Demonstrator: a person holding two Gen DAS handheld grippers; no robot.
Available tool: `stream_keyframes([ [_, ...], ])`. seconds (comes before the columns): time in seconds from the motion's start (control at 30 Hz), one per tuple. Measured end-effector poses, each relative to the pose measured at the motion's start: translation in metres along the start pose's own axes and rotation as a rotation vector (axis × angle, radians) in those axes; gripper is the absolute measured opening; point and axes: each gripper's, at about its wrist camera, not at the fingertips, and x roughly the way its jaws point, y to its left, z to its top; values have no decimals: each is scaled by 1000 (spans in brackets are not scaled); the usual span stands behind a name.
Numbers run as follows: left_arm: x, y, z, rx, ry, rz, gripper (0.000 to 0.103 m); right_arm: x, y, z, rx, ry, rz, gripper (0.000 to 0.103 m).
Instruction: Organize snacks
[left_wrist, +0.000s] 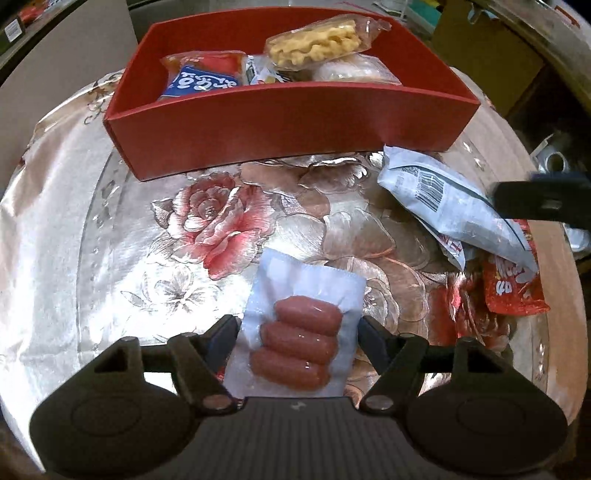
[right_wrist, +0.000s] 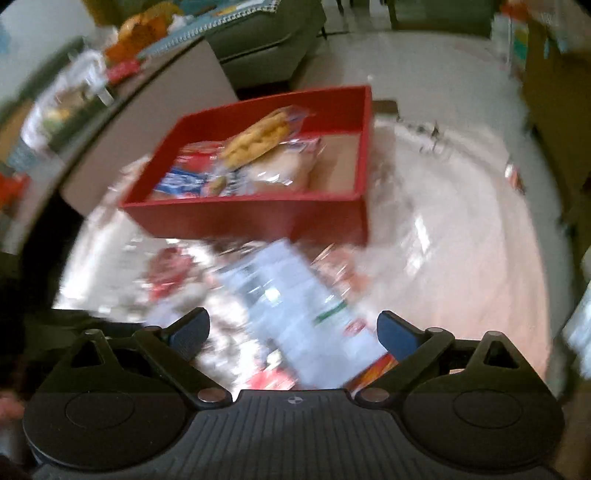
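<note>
The desk (left_wrist: 55, 229), draped in a glossy floral cloth that looks slick, carries a red box (left_wrist: 280, 122) at its far side, already part-filled with wrapped snacks; its walls appear stiff card, so it should take packets dropped in without sagging. On the near right lies a grey-white foil bag (left_wrist: 443, 206) on top of a red packet (left_wrist: 513, 288), both probably light, crinkly and easily slid about. The left tongs (left_wrist: 297, 332) pinch a vacuum-sealed sausage pack (left_wrist: 301, 332) by its two long edges, level with the three sausages, with the flat sealed flap pointing toward the box. That pack looks soft, a little heavy for its size and slippery in its film (the firm sausage section is the better hold, since the empty flap would likely fold or slide out). The right tongs (right_wrist: 293, 328) stand spread over the foil bag, pressing on nothing; that view is badly blurred, so whether they touch it I cannot tell. A hold across the bag's narrow width seems best.
</note>
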Motion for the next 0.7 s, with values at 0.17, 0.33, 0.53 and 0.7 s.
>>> stream_keyframes([
  [0.17,4,-5,3,29,-4,5,67,52,11,13,-134,122,-33,99],
  [0.33,5,0,5,24,-9,-13,68,77,17,8,-156,177,-49,103],
  [0.53,10,-17,-4,110,-36,27,81,73,9,3,-34,136,-39,103],
  [0.7,3,-16,-8,79,-19,48,64,70,11,-5,-85,149,-60,101],
])
